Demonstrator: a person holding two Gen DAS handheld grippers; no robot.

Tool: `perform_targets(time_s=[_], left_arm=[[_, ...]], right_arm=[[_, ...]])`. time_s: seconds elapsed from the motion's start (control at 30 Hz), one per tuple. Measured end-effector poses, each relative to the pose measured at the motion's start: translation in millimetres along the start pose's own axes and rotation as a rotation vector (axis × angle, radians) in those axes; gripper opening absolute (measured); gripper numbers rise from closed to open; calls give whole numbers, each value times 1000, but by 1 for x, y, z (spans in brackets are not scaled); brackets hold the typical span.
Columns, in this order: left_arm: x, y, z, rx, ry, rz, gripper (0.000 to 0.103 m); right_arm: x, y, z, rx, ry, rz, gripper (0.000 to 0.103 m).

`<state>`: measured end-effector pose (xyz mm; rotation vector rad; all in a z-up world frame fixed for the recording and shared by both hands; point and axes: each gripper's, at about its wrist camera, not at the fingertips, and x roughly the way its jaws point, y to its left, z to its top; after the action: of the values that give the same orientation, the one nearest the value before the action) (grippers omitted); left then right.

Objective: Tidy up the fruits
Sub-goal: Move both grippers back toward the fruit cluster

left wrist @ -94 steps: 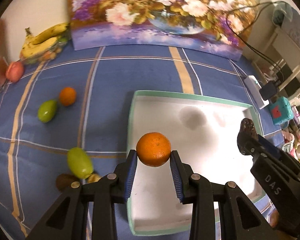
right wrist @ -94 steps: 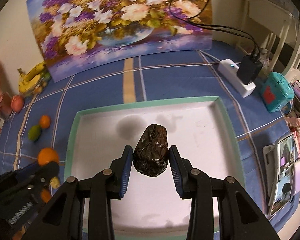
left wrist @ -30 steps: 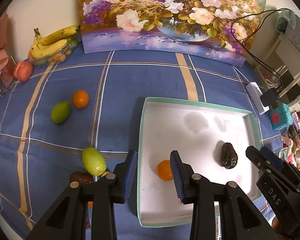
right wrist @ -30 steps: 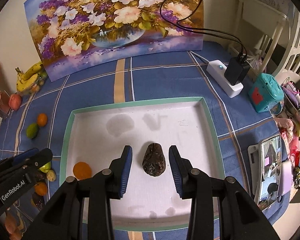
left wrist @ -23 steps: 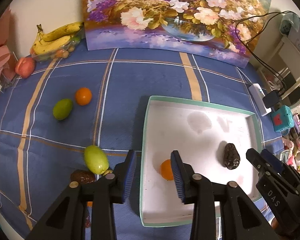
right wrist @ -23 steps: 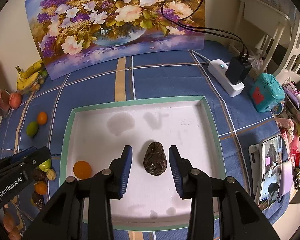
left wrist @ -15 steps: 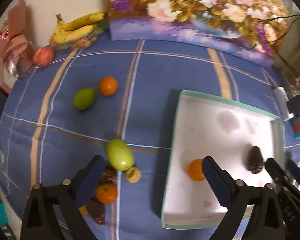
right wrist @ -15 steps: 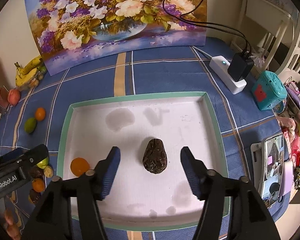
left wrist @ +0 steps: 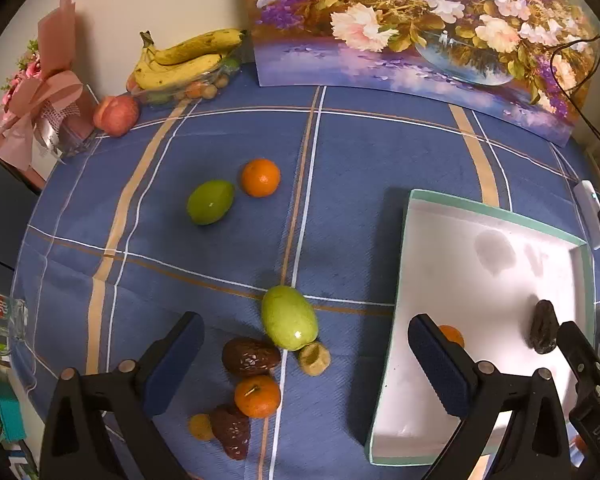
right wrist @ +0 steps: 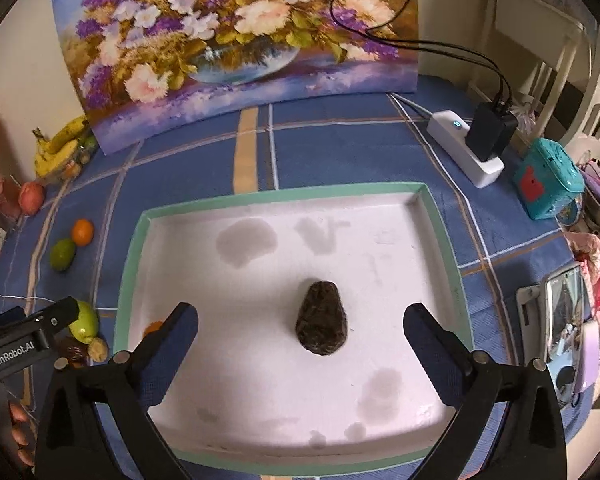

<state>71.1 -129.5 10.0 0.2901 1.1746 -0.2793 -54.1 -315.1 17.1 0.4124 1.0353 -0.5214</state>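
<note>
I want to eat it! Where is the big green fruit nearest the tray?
In the left wrist view, the green fruit lies on the blue tablecloth just left of the tray, touching a brown date.

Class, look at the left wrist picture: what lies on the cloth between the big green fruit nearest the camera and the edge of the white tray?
In the left wrist view, only bare blue cloth separates the green fruit from the tray.

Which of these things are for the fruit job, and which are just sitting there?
For the job:
tray
orange and dark fruit in the tray
green fruits and oranges on the cloth
left tool, right tool, both open

Just sitting there:
painting
bananas
power strip
phone
</note>
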Motion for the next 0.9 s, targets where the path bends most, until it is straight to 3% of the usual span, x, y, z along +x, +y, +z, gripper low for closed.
perform_targets(time_s=[0.57, 0.73, 0.9], left_arm=[[-16, 39, -11, -60, -23, -57, 103], [-21, 67, -21, -108, -38, -86, 103], [-21, 102, -34, -178, -42, -68, 103]], right_arm=[[-2, 21, -20, -21, 42, 4, 102], [-4, 39, -29, -57, 56, -10, 102], [-11, 64, -38, -107, 51, 11, 102]])
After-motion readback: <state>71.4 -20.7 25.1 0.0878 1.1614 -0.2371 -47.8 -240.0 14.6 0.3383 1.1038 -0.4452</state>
